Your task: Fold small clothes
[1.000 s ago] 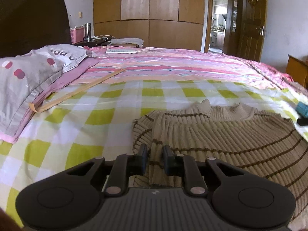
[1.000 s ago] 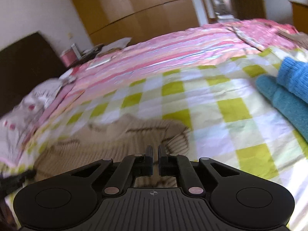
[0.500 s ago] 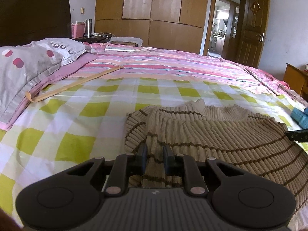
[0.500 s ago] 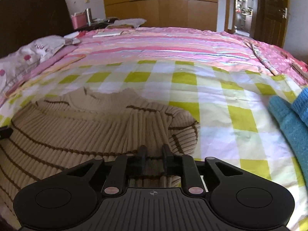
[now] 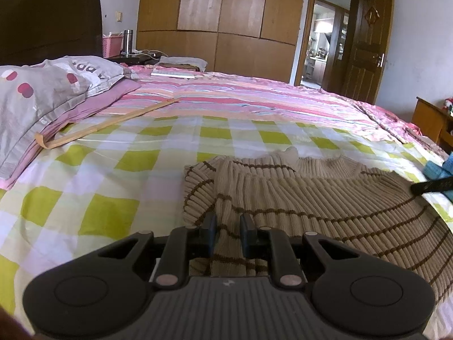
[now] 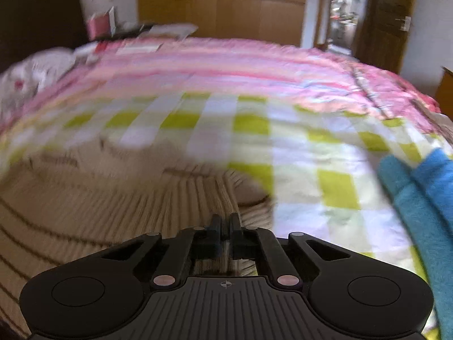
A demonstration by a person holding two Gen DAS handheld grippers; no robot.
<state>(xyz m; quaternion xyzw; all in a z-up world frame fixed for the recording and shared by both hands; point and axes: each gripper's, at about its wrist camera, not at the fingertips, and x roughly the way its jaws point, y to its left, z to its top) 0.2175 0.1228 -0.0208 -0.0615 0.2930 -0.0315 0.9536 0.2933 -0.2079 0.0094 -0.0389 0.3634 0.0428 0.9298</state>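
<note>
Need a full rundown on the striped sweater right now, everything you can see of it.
The sweater is a beige ribbed knit with thin dark-brown stripes and a ribbed high collar. It lies flat on the green-checked sheet, collar toward the far side of the bed, a sleeve folded in at each side edge. The left gripper has a fold of its near left part between the fingers. The right gripper is shut at its right side; that view is blurred, so whether knit is pinched is unclear. It lies apart from the blue garment.

The right wrist view is smeared with motion blur. A blue garment (image 6: 419, 206) runs off its right edge; the sweater's (image 5: 325, 206) near hem hides behind the grippers.
</note>
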